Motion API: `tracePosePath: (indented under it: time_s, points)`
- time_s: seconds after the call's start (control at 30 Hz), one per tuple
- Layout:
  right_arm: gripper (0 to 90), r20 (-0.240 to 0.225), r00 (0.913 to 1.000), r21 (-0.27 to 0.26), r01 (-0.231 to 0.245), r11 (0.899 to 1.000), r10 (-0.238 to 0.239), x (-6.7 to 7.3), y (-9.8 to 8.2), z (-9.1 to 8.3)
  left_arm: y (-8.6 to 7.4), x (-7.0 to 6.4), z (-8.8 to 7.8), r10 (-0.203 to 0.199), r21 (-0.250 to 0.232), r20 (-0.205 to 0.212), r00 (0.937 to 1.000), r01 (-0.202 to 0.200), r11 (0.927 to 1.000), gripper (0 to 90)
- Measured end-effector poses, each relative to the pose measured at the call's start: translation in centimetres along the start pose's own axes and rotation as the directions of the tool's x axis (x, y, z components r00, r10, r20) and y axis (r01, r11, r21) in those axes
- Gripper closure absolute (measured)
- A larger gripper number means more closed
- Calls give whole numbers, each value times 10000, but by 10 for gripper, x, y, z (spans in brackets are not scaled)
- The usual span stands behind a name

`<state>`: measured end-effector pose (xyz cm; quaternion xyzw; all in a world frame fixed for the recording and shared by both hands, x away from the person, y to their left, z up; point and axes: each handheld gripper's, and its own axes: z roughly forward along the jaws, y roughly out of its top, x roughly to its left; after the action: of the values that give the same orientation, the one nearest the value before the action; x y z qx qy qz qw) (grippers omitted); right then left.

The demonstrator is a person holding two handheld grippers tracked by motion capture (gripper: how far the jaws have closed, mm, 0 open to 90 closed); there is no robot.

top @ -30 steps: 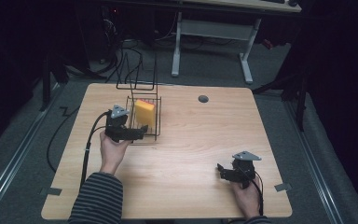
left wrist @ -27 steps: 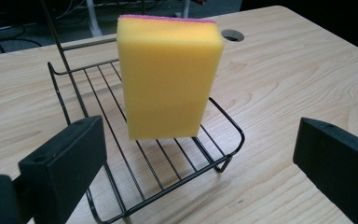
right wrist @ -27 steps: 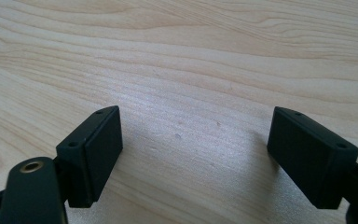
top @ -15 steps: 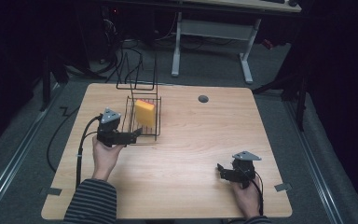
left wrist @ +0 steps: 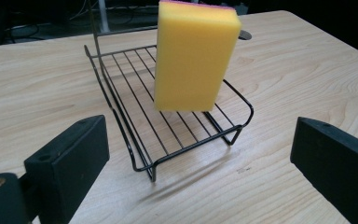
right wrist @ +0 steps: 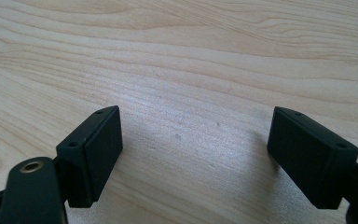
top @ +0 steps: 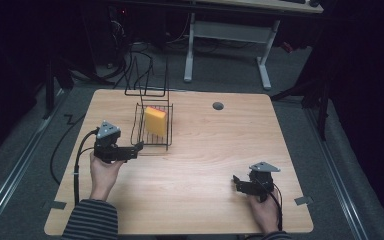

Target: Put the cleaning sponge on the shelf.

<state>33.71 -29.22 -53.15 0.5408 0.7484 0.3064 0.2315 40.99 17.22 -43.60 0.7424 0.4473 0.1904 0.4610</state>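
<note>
My table (left wrist: 37, 88) is pale wood with a clear, wavy grain and a smooth, low-sheen finish. The wire rack (left wrist: 135, 88) near its far left corner is thin black metal rod, slightly glossy. The sponge (left wrist: 193, 56) standing on it is yellow foam, matt and finely porous. The jaws of my left hand-held gripper (left wrist: 200, 163) and my right hand-held gripper (right wrist: 193, 154) are matt black plastic blocks. My sleeve (top: 90, 220) is striped cloth.

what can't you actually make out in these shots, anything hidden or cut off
- Sponge: its top is cut off by the upper edge of the left gripper view, and its far face is turned away.
- Wire rack: in the high view the sponge hides part of its grid, and the tall back frame fades into the dark floor.
- Round spot on the table: too small in the high view to tell hole from cap.
</note>
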Motion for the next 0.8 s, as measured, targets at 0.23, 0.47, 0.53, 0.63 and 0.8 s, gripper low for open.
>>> tracePosePath:
  time_s: [0.23,0.47,0.53,0.63,0.8]
  points:
    - [181,-3,10000,1,-9,10000,9,0,0,0,-9,3,-7,-90,-15,-57,9999,90,10000,55]
    - [181,1,10000,-1,2,10000,-2,0,0,0,-19,7,-11,-228,36,-113,9997,229,9997,61]
    - [181,10,10000,1,3,10000,-3,0,0,0,-22,7,-12,-282,38,-118,9995,282,9996,62]
    - [181,11,10000,2,-2,10000,2,0,0,0,-25,9,-14,-337,61,-155,9993,338,9994,64]
    - [181,2,10000,0,2,10000,-2,0,0,0,-33,11,-16,-391,124,-179,9991,394,9991,71]
